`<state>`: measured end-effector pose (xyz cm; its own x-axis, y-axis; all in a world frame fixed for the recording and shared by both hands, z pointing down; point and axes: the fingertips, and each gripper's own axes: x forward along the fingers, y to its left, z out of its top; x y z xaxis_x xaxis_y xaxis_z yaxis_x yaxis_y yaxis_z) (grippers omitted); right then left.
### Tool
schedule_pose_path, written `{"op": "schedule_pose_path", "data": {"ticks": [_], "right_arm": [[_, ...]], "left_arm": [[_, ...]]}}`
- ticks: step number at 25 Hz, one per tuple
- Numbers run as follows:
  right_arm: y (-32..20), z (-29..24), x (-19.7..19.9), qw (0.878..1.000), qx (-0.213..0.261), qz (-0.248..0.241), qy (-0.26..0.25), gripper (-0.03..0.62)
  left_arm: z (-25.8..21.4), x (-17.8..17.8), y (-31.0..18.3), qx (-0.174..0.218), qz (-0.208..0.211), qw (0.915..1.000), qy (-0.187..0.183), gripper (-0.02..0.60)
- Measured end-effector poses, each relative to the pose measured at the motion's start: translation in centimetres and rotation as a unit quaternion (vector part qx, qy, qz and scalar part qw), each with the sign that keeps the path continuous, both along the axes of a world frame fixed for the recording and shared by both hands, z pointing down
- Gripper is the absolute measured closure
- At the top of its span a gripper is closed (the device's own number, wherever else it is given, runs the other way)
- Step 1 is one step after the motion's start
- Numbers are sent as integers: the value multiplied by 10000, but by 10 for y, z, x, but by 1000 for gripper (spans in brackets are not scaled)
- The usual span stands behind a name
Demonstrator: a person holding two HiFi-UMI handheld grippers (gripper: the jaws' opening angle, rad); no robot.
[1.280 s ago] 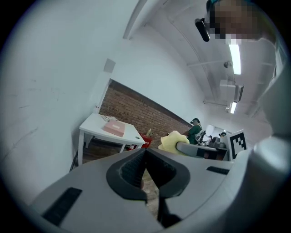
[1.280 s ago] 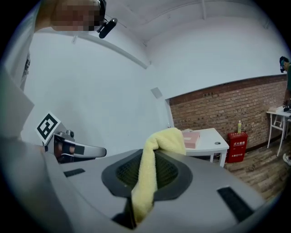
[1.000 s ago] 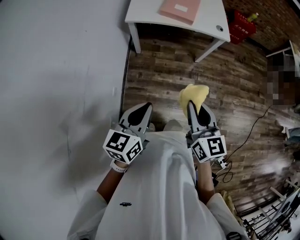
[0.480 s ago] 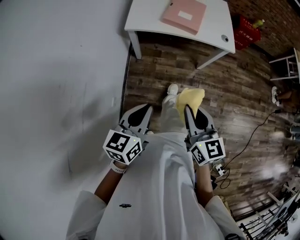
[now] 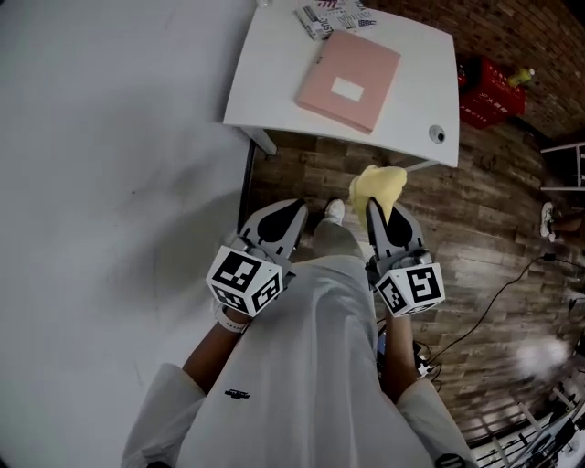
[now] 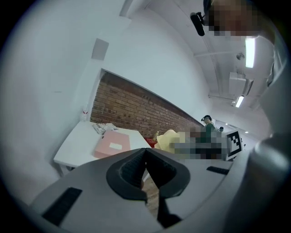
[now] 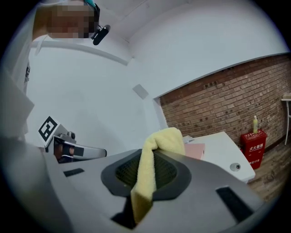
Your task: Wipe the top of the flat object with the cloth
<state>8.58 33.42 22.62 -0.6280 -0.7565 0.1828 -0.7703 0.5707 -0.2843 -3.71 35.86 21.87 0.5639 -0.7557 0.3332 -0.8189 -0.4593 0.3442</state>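
The right claw (image 5: 373,207) is clamped tight on a yellow cloth (image 5: 377,183), which bunches up past the tips with a tail hanging back between the jaws. The left claw (image 6: 145,152) has its jaws pressed together with nothing in them, and it is held level with the other in front of the person's white shirt. Both sit at the middle of the head view, over the wooden floor (image 5: 475,228) and short of the white tabletop (image 5: 265,87) that fills the upper middle of the frame. The flat pink object (image 5: 348,80) lies on that tabletop, straight up the frame from the claws and a touch left of the right one, so I'd say the cloth-carrying claw is nearer and only needs to go forward and over. The object looks close to square, skewed to the tabletop's edges, so its long axis is hard to call; a white label marks its middle. Some printed packets (image 5: 329,16) lie just beyond it at the top edge. A red crate (image 5: 494,82) stands on the floor at the upper right with a yellowish bottle (image 5: 523,75) at its top; its contents are not visible.
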Motion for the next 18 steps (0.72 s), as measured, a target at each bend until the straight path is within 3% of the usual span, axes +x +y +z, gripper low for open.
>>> {"op": "schedule_pose_path", "data": {"ticks": [3, 8, 18], "right_arm": [[-61, -3, 19, 10000, -70, -6, -30, 537], [-128, 1, 32, 9998, -180, -25, -44, 537], [-187, 2, 26, 9995, -255, 144, -92, 537]], "left_arm": [[-11, 18, -65, 68, 81, 9998, -138, 566], [-4, 24, -128, -91, -38, 9997, -221, 566], [5, 20, -196, -349, 235, 9987, -281, 566]]}}
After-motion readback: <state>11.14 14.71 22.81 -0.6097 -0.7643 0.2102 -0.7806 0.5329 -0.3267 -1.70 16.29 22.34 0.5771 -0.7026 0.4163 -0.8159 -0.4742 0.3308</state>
